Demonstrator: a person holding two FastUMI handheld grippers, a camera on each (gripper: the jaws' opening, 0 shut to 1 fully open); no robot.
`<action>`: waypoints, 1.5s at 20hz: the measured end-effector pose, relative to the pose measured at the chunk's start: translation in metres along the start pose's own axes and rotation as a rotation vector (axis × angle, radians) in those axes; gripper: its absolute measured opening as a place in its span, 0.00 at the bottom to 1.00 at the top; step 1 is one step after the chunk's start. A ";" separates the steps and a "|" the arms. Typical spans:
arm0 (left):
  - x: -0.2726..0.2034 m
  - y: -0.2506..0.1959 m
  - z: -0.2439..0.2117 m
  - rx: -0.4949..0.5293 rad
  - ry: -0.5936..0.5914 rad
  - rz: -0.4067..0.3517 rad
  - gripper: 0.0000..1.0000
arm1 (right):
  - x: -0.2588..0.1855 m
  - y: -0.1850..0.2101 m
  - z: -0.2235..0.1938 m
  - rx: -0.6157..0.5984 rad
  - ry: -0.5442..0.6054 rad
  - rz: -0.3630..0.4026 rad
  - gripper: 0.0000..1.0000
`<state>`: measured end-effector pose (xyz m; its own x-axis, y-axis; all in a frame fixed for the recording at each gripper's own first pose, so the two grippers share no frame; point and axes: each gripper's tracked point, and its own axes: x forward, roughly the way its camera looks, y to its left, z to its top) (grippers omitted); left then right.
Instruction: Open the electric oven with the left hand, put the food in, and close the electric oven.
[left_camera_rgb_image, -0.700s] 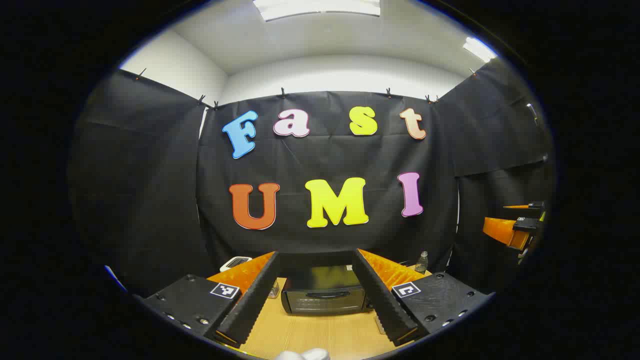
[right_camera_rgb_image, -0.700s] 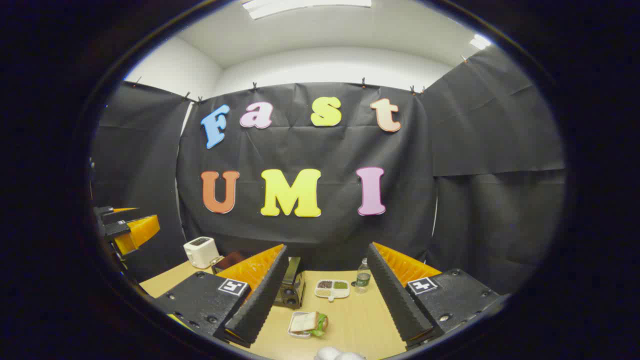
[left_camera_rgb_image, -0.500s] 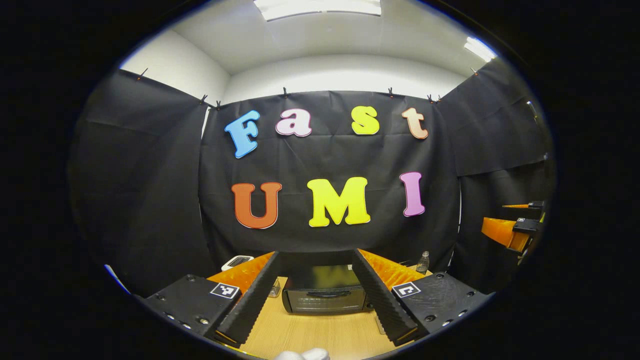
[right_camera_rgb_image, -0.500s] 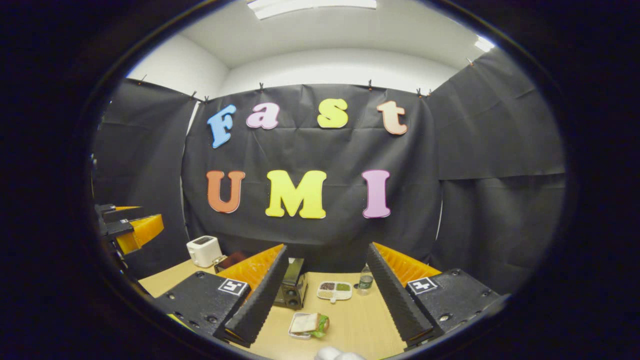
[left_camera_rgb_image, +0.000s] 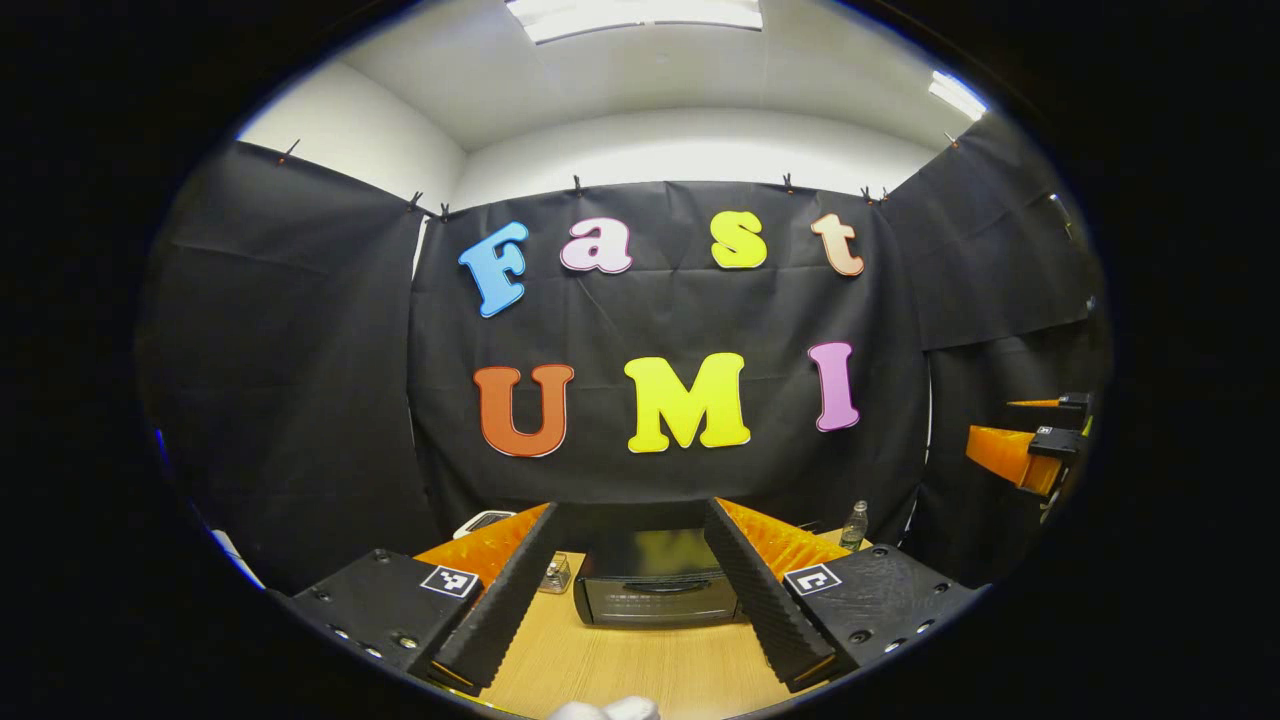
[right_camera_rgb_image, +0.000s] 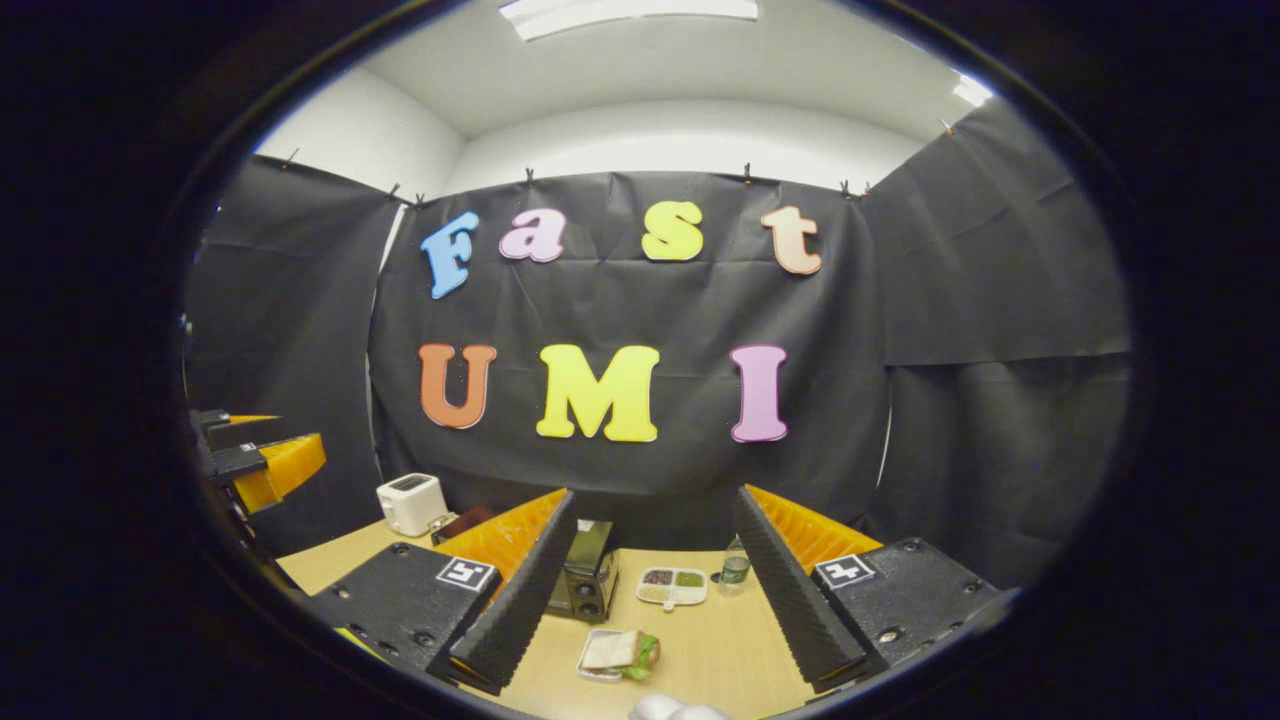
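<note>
A black electric oven (left_camera_rgb_image: 655, 590) stands on the wooden table with its door closed, straight ahead between my left gripper's fingers in the left gripper view. My left gripper (left_camera_rgb_image: 640, 590) is open and well short of it. In the right gripper view the oven (right_camera_rgb_image: 585, 580) is seen from its side, partly behind my right gripper's left finger. A sandwich on a small white tray (right_camera_rgb_image: 615, 655) lies in front of it, between the fingers of my open right gripper (right_camera_rgb_image: 650, 590). The right gripper (left_camera_rgb_image: 1030, 450) also shows at the far right of the left gripper view, held high.
A white toaster (right_camera_rgb_image: 410, 502) stands at the back left of the table (right_camera_rgb_image: 720, 650). A divided dish of seasonings (right_camera_rgb_image: 672, 586) and a small bottle (right_camera_rgb_image: 733, 565) sit behind the sandwich. A small glass jar (left_camera_rgb_image: 555, 573) stands left of the oven. The left gripper (right_camera_rgb_image: 255, 465) hangs at the left edge.
Both views have drifted slightly, so the scene has shifted a little to the right. Both grippers stay open and nothing on the table has moved.
</note>
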<state>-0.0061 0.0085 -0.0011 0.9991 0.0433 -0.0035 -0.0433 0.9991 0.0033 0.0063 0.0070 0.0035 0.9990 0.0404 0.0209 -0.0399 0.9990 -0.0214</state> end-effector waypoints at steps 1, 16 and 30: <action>0.000 0.001 -0.001 0.000 0.003 0.002 0.95 | 0.000 -0.001 -0.001 -0.001 -0.001 -0.004 0.91; 0.122 -0.026 -0.107 -0.030 0.065 -0.048 0.95 | 0.035 -0.036 -0.024 -0.007 0.026 -0.007 0.91; 0.239 -0.056 -0.274 -0.023 0.307 -0.058 0.95 | 0.075 -0.059 -0.035 -0.074 0.068 -0.016 0.95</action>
<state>0.2338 -0.0366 -0.2762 0.9523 -0.0181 -0.3046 0.0099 0.9995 -0.0285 0.0843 -0.0492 -0.0285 0.9987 0.0206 -0.0462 -0.0249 0.9952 -0.0951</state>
